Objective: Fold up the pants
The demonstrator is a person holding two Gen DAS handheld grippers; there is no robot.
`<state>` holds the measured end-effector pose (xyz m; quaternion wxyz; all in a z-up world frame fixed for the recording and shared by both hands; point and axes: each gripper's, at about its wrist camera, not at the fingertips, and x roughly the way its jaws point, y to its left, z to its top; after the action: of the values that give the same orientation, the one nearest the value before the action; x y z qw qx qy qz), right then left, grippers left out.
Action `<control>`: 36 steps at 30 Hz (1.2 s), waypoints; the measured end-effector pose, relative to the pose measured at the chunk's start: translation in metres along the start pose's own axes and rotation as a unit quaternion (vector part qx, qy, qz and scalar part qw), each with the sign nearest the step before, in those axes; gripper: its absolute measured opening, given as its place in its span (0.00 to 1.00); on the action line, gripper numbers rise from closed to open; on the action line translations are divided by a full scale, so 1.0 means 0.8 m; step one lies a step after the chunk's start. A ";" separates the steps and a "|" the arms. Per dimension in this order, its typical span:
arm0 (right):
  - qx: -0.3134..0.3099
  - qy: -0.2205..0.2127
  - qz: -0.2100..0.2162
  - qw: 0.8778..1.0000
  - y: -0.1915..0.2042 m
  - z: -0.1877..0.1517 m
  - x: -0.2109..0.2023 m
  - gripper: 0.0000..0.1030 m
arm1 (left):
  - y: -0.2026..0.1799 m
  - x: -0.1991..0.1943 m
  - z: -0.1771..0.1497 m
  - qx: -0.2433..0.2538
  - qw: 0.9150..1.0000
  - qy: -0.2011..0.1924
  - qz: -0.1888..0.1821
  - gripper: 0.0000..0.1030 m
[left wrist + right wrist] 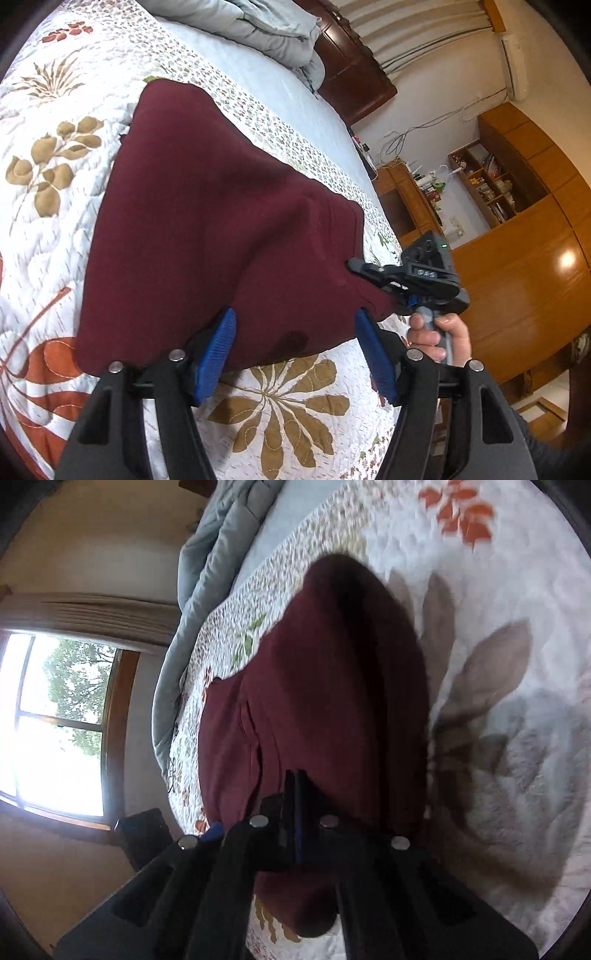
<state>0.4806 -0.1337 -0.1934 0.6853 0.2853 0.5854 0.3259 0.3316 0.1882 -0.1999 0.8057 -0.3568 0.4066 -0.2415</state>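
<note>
Dark maroon pants [221,221] lie folded into a thick slab on the floral quilt [55,221]. My left gripper [295,334] is open at their near edge, its blue pads [218,350] standing to either side of the cloth without pressing it. My right gripper [351,264], held by a hand [439,332], comes in from the right with its tip on the pants' right edge. In the right wrist view its jaws [295,779] are shut tight over the pants [332,683]. I cannot tell whether any cloth is pinched between them.
A bunched grey duvet [266,26] lies at the head of the bed by the dark wooden headboard [354,74]. The bed's edge runs along the right, with wooden wardrobes [517,277] and shelves [487,181] beyond. A bright window [55,720] shows in the right wrist view.
</note>
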 end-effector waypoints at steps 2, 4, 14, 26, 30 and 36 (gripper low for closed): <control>-0.005 -0.016 -0.011 1.000 0.008 -0.002 -0.016 0.01 | 0.001 -0.001 0.001 -0.003 1.000 -0.002 -0.001 0.65; -0.009 -0.029 0.006 1.000 0.022 -0.014 -0.031 0.09 | 0.001 -0.002 0.001 -0.006 1.000 -0.004 -0.004 0.66; -0.005 -0.074 -0.052 0.996 0.053 -0.079 -0.077 0.48 | -0.044 -0.057 -0.035 0.020 0.995 -0.006 0.098 0.71; -0.171 -0.217 -0.217 0.936 0.158 -0.410 -0.183 0.91 | -0.198 -0.233 -0.236 0.181 0.933 -0.084 0.300 0.91; -0.166 -0.235 -0.258 0.922 0.176 -0.480 -0.183 0.94 | -0.232 -0.263 -0.289 0.177 0.918 -0.095 0.342 0.91; -0.176 -0.246 -0.331 0.894 0.227 -0.551 -0.193 0.97 | -0.279 -0.305 -0.330 0.159 0.924 -0.099 0.333 0.91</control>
<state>0.0091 -0.1371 -0.0248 0.9148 0.0210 0.3914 0.0976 -0.0435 0.1140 -0.0196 0.9219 -0.0904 0.3763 0.0161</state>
